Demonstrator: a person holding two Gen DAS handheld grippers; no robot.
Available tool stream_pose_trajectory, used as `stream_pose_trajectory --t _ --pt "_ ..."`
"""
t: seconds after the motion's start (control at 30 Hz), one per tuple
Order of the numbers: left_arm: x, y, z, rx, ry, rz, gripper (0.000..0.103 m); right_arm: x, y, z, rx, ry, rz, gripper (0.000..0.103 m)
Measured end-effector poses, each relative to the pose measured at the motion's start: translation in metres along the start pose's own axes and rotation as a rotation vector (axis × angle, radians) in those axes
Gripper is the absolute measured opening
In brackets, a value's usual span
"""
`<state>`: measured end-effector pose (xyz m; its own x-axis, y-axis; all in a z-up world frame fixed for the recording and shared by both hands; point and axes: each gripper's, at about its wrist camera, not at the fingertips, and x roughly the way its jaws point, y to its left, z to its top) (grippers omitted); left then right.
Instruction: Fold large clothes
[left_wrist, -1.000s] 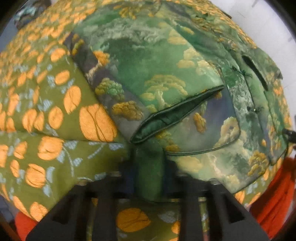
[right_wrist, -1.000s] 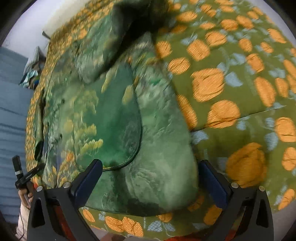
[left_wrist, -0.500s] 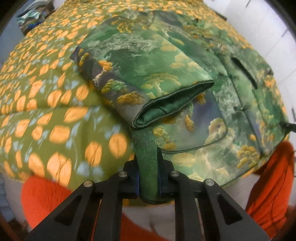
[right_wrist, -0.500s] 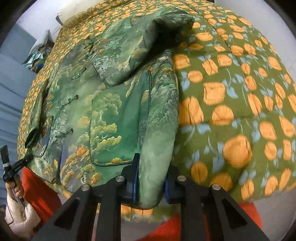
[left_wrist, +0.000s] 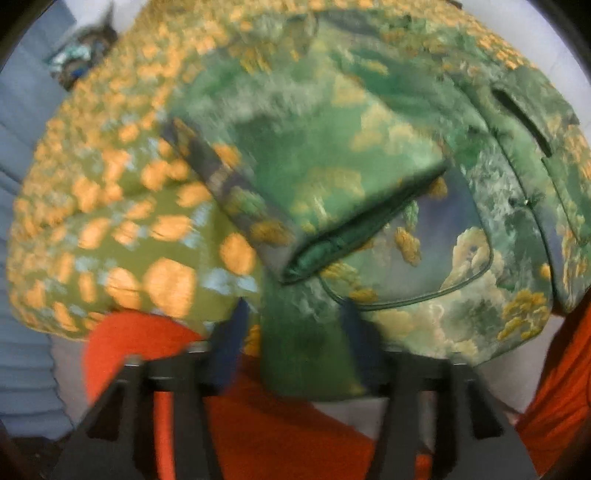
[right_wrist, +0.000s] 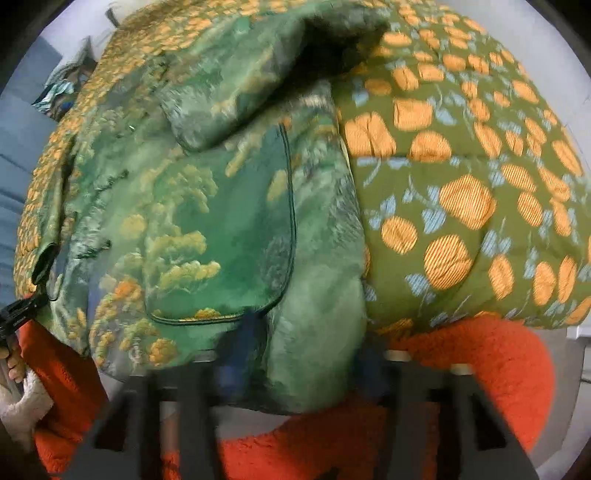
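A green brocade jacket (left_wrist: 369, 155) with a tree and cloud pattern lies on a bed, both sleeves folded over its front. It also shows in the right wrist view (right_wrist: 207, 206). My left gripper (left_wrist: 295, 343) has the jacket's bottom hem between its fingers, jaws partly apart, fabric still filling the gap. My right gripper (right_wrist: 306, 354) stands the same way on the hem's other corner, a thick fold of jacket between its blue pads. Both views are motion-blurred near the fingers.
The bed has an olive quilt (left_wrist: 110, 221) with orange fruit print, also in the right wrist view (right_wrist: 461, 184). An orange fleece blanket (right_wrist: 461, 369) lies below the bed edge, also in the left wrist view (left_wrist: 280, 435). A person's hand with the other gripper (right_wrist: 14, 332) shows at left.
Half a second ago both grippers were shut tight on the hem. Now both jaws stand wider around the fabric and both have shifted a little; the views are blurred.
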<state>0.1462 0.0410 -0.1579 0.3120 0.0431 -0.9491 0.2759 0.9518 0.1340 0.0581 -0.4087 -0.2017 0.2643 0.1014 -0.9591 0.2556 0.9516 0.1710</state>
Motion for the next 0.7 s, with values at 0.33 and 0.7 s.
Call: stream_pose_trajectory --t 0.33,0.7 --pt "-0.109 0.024 0.012 -0.178 -0.504 0.029 0.102 -0.069 0.081 0.044 -0.386 -0.41 -0.156 0.091" --pt "-0.083 -0.01 -0.007 -0.126 -0.417 -0.013 0.102 0.11 0.158 0.113 -0.686 -0.261 -0.361 0.071"
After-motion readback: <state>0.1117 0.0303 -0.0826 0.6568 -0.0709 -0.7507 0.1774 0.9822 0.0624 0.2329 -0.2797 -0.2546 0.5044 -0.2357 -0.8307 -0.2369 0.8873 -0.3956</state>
